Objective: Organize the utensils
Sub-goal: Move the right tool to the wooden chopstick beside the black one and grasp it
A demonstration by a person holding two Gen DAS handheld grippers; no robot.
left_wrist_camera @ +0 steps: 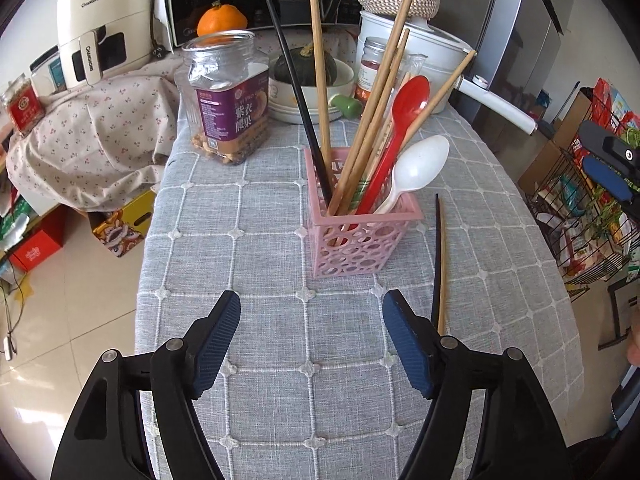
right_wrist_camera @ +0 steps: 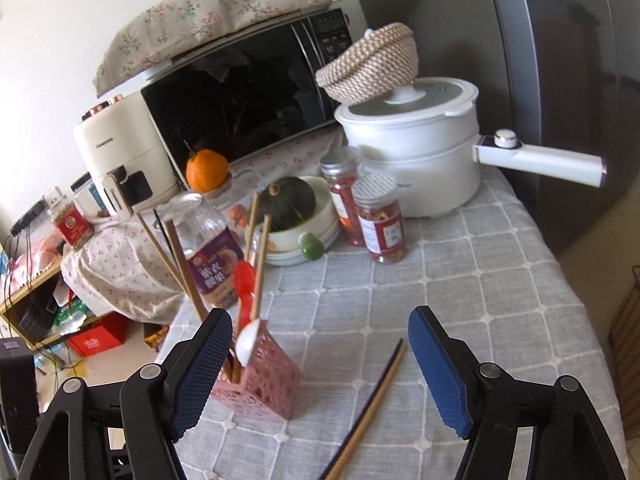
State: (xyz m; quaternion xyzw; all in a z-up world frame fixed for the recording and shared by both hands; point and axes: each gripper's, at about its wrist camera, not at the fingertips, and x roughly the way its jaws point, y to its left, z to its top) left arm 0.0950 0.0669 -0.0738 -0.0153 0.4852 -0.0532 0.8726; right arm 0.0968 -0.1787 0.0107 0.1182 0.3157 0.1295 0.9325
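Observation:
A pink perforated holder (left_wrist_camera: 360, 236) (right_wrist_camera: 260, 380) stands on the grey checked tablecloth (left_wrist_camera: 260, 220). It holds several wooden chopsticks, a black chopstick (left_wrist_camera: 298, 96), a red spoon (left_wrist_camera: 402, 128) and a white spoon (left_wrist_camera: 418, 168). Two loose chopsticks, one black and one wooden (left_wrist_camera: 441, 264) (right_wrist_camera: 372, 408), lie side by side on the cloth right of the holder. My left gripper (left_wrist_camera: 312, 340) hovers open in front of the holder, nothing between its fingers. My right gripper (right_wrist_camera: 320, 364) is open above the loose chopsticks, not touching them; it also shows at the far right (left_wrist_camera: 608, 164).
Behind the holder stand a nut jar (left_wrist_camera: 228, 96), a bowl with a dark squash (left_wrist_camera: 308, 80), spice jars (right_wrist_camera: 378, 220), a white electric pot (right_wrist_camera: 416, 160), a microwave (right_wrist_camera: 240, 108) and an orange (right_wrist_camera: 206, 170). The table's left edge drops to the floor; a wire rack (left_wrist_camera: 580, 216) stands right.

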